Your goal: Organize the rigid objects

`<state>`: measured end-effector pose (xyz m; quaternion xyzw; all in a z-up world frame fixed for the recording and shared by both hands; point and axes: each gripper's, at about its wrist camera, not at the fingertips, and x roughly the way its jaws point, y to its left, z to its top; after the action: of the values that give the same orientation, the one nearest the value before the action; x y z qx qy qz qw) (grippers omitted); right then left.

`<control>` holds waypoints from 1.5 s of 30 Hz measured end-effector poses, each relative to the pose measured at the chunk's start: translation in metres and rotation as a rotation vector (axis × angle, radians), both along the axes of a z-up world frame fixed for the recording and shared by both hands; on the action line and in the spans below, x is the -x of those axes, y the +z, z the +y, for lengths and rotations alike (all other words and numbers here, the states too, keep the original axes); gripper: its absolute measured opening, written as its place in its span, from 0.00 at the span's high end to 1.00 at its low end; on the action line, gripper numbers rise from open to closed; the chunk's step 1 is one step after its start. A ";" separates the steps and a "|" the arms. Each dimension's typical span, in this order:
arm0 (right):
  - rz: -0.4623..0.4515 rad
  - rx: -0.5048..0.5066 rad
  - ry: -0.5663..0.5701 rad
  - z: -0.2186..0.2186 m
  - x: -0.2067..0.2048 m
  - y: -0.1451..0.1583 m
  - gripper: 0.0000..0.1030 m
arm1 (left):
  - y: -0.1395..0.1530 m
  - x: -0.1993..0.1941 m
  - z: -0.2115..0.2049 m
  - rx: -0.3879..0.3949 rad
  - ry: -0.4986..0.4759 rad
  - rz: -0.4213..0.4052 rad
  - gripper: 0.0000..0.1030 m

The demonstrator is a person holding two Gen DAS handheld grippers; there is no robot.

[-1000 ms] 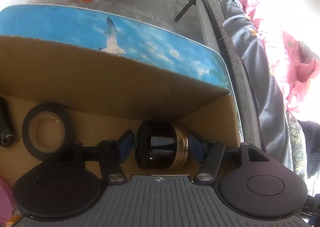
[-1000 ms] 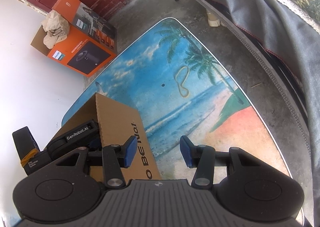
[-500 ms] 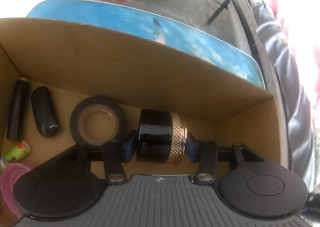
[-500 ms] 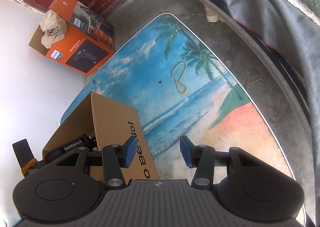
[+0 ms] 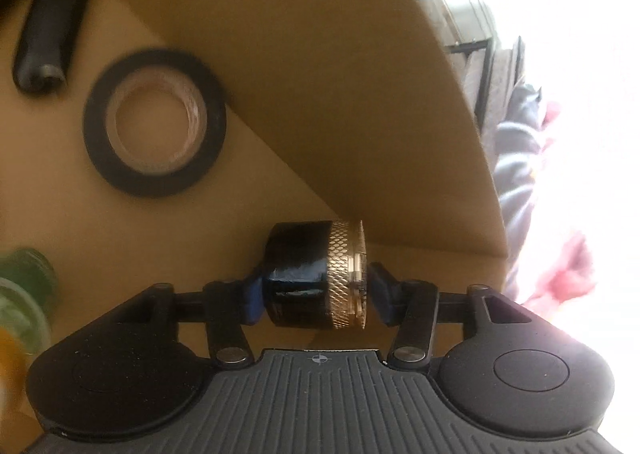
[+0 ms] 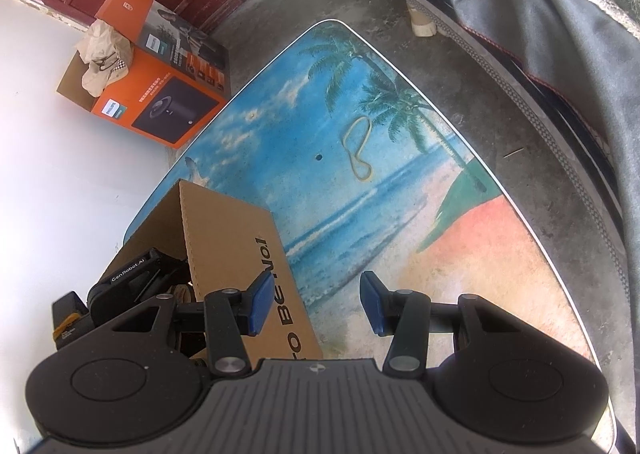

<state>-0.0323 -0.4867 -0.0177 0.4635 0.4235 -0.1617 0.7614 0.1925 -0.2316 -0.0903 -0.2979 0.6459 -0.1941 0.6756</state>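
Note:
A black jar with a gold knurled lid (image 5: 316, 274) lies on its side in the corner of the cardboard box (image 5: 340, 74), between the blue pads of my left gripper (image 5: 318, 294). Those jaws are opening: the left pad sits against the jar's base, and a thin gap shows between the lid and the right pad. In the right wrist view the left gripper's body (image 6: 132, 282) reaches down into the box (image 6: 232, 238). My right gripper (image 6: 316, 302) hangs open and empty above the beach-print table (image 6: 280, 114), just right of the box.
On the box floor lie a black tape roll (image 5: 154, 122), a black lighter-shaped thing (image 5: 48, 34) and a blurred green-capped item (image 5: 24, 294). A rubber band (image 6: 358, 150) lies on the table. An orange carton (image 6: 160, 94) stands on the floor; grey bedding (image 6: 540, 34) borders the right.
The left gripper sank deeper into the box and rolled, carrying the jar toward the corner. Its pads closed on the jar, then eased apart. The right gripper stayed still.

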 end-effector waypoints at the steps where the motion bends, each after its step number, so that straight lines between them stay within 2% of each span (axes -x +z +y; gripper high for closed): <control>1: -0.001 -0.003 -0.001 0.000 0.001 0.000 0.51 | 0.004 0.000 -0.002 -0.027 -0.012 -0.016 0.44; 3: -0.003 -0.006 -0.003 0.000 0.002 -0.001 0.51 | 0.010 -0.002 -0.003 -0.076 -0.022 -0.039 0.36; 5: -0.005 -0.008 -0.002 0.000 0.003 -0.001 0.51 | 0.016 -0.003 -0.004 -0.125 -0.026 -0.067 0.34; 12: -0.005 -0.012 0.000 0.001 0.006 -0.003 0.51 | 0.037 -0.002 -0.017 -0.190 -0.086 -0.129 0.33; 16: -0.003 -0.012 -0.006 0.000 0.008 -0.004 0.51 | 0.031 0.005 -0.019 -0.113 -0.058 -0.111 0.31; 17: -0.002 -0.011 -0.007 -0.001 0.008 -0.004 0.51 | 0.029 0.002 -0.021 -0.074 -0.043 -0.107 0.32; 19: -0.001 -0.009 -0.008 -0.001 0.010 -0.005 0.51 | 0.016 -0.005 -0.027 0.026 -0.007 -0.047 0.33; 21: 0.001 -0.003 -0.008 0.000 0.011 -0.004 0.51 | 0.010 -0.008 -0.031 0.061 0.025 -0.006 0.33; 25: -0.002 0.014 -0.012 0.005 0.017 0.003 0.51 | 0.030 0.000 -0.033 0.003 -0.008 -0.106 0.32; 29: -0.011 0.056 -0.011 0.019 0.025 0.015 0.51 | 0.072 0.013 -0.025 -0.036 -0.037 -0.236 0.29; 35: -0.041 0.228 0.006 0.047 0.042 0.054 0.51 | 0.143 0.048 0.023 -0.036 -0.092 -0.501 0.18; 38: -0.063 0.304 0.020 0.060 0.054 0.075 0.51 | 0.173 0.067 0.041 -0.021 -0.093 -0.593 0.16; 40: -0.079 0.345 0.042 0.072 0.060 0.087 0.47 | 0.188 0.079 0.059 -0.024 -0.082 -0.626 0.14; 42: -0.098 0.372 0.075 0.088 0.065 0.097 0.47 | 0.190 0.089 0.069 -0.034 -0.070 -0.629 0.14; 45: -0.126 0.352 0.137 0.115 0.068 0.103 0.47 | 0.193 0.107 0.106 -0.101 -0.091 -0.631 0.14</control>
<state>-0.1003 -0.3712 0.0853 0.3027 0.3709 -0.1518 0.8647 0.0857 -0.1257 0.1026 -0.1601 0.4258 -0.2746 0.8472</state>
